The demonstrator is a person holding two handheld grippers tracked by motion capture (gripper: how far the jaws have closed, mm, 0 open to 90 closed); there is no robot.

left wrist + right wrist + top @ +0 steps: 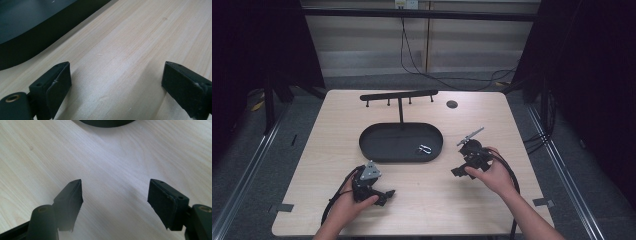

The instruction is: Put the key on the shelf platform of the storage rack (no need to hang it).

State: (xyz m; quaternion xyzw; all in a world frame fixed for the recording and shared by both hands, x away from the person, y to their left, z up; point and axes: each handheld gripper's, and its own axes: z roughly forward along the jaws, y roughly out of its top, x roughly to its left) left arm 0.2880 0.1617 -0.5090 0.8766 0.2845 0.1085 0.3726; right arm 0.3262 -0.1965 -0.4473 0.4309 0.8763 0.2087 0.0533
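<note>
A black oval tray (377, 145) lies mid-table, and a small shiny metal piece (424, 148) rests in its right part. Behind it a black T-shaped rack (399, 95) with several pegs rises from the tray's far rim. My left gripper (387, 196) is held low over the wood, in front of the tray's left end, open and empty. In the left gripper view, that gripper (116, 82) has bare wood between its jaws, with the tray (27, 32) at upper left. My right gripper (458, 172) hovers to the tray's right, open; in the right gripper view the same gripper (115, 195) holds nothing.
The pale wooden table (412, 200) has a small dark round hole (452, 104) near its far edge. Cables trail from both grippers toward the front edge. Grey floor and metal rails flank the table. The tray's rim (107, 123) shows at the top of the right gripper view.
</note>
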